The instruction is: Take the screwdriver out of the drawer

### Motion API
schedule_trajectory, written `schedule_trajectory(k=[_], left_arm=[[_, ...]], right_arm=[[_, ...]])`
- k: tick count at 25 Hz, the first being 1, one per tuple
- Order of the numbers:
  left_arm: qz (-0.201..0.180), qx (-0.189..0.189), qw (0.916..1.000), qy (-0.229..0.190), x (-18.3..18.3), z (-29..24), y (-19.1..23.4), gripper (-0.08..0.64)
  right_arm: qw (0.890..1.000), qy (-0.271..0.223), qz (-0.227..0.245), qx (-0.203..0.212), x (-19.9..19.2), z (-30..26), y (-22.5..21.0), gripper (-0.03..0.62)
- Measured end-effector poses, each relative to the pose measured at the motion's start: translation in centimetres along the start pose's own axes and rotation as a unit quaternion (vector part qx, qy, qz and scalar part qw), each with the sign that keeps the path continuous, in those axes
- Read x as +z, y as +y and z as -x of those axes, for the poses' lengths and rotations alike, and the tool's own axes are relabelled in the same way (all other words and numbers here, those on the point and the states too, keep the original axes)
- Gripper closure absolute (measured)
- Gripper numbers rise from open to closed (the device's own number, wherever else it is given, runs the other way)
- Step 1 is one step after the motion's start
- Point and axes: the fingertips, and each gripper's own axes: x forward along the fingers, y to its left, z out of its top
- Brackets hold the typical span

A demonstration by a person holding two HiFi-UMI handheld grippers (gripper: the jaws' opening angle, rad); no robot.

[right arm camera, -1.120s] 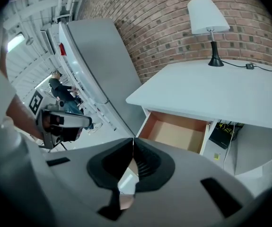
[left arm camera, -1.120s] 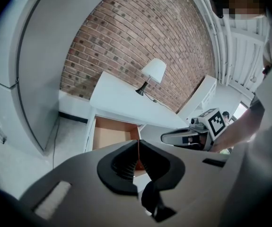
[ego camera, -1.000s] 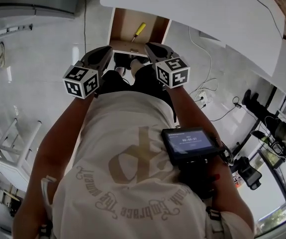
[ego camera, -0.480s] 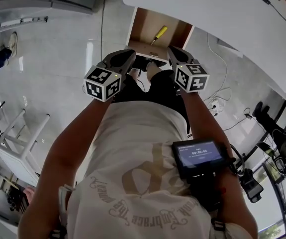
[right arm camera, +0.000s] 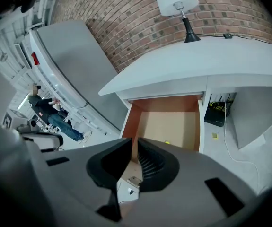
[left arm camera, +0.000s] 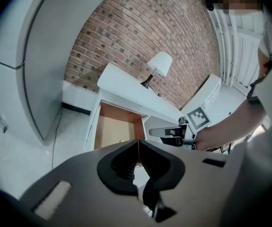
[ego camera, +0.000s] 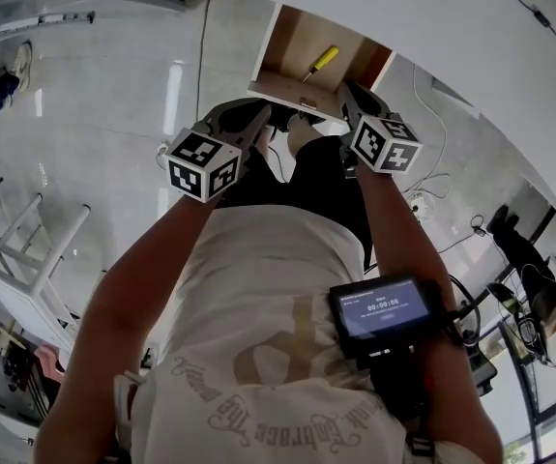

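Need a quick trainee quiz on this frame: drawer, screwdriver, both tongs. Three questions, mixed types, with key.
1. How do the jaws of the left tongs and the right tongs stand, and is anything between them?
2. The yellow-handled screwdriver lies: A) on the floor; B) in the open drawer; C) on the desk top.
3. True or false: the right tongs are gripping the screwdriver.

Key
1. Both pairs are together, with nothing between them.
2. B
3. False; it lies untouched in the drawer, with both tongs short of it.
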Motion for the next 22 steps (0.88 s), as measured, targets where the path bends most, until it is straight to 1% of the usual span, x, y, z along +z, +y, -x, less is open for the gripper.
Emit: schedule_trajectory(k=[5,9,10,12,17,22], left_arm=[[0.013,0.008,0.9999,0.003,-1.4,-0.6,2.0,0.546],[0.011,0.005,0.9999,0.007,-2.0,-1.0,2.6,0.546],[0.010,0.004,0.9999,0.007,-2.0,-1.2,2.6,0.546],[0.009,0.004,0.9999,0.007,-2.1,-1.3,2.7,0.546],[0.016,0.009,0.9998,0.003,-2.5,-2.0,3.3,0.546],[0.021,0.011,0.9997,0.006,-3.9,-2.6,3.5,0.546]], right_arm=[[1.000,0.021,-0.002,-0.006,-0.9,-2.9,-0.8,0.583],[0.999,0.033,-0.012,-0.012,-1.6,-4.8,-1.3,0.581],[0.999,0.035,-0.016,-0.014,-1.7,-5.1,-1.6,0.577],[0.999,0.041,-0.023,-0.016,-2.1,-5.8,-1.8,0.508],[0.998,0.055,-0.024,-0.022,-2.8,-7.4,-2.7,0.506],[0.997,0.060,-0.036,-0.031,-3.9,-9.0,-4.2,0.501]])
